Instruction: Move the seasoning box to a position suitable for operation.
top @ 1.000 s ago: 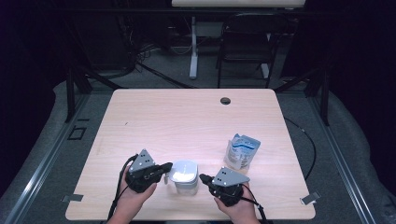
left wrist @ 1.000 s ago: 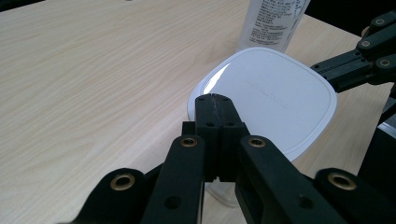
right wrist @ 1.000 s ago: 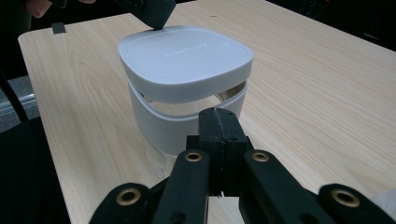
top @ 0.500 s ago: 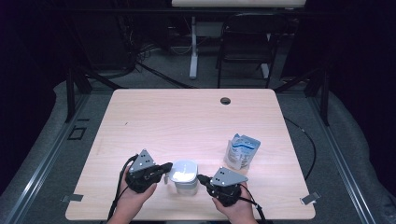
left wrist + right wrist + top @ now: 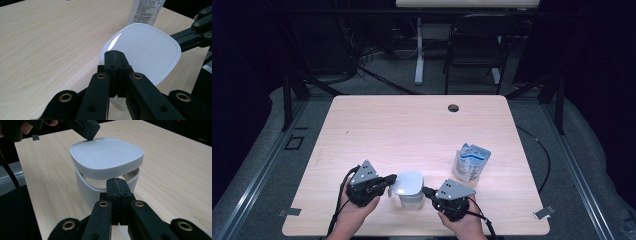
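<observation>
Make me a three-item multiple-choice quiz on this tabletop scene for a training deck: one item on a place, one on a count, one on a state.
1. Where does the refill pouch stand, seen from the high view?
A. Right of the white container
B. At the far left corner
C. On the floor

2. How many grippers are near the container?
A. One
B. Two
C. Three

3. How do the jaws of the left gripper stand?
A. Wide open
B. Shut together
C. Clamped on the pouch

Answers:
1 A, the pouch is on the table to the container's right.
2 B, the left gripper and the right gripper flank it.
3 B, no gap shows between the jaws.
</observation>
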### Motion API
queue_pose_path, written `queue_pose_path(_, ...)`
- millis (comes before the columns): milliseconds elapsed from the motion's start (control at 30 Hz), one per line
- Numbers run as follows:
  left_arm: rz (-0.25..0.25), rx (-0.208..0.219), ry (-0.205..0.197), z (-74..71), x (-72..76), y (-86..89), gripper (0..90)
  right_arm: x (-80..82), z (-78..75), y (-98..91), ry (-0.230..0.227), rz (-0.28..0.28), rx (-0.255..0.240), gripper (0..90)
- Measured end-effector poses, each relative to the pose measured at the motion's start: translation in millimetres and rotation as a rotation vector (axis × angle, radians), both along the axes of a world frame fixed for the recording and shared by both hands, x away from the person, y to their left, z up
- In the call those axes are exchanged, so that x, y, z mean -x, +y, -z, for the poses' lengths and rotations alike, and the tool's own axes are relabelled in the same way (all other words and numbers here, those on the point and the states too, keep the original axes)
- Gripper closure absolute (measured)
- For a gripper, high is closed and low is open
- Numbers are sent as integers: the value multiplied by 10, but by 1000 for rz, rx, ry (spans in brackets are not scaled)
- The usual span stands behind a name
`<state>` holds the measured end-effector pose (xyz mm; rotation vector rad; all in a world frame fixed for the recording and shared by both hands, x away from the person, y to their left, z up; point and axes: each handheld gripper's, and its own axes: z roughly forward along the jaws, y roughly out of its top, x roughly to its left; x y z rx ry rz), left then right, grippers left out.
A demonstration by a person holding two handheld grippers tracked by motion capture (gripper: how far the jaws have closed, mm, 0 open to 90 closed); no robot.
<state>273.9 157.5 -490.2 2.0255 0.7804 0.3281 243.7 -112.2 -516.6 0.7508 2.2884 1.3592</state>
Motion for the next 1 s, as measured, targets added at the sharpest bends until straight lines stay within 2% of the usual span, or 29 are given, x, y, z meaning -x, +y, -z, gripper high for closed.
queue_pose_path(1000, -6, -2, 3, 9, -3, 21, 900, -29, -94, 56, -28, -11, -8, 900)
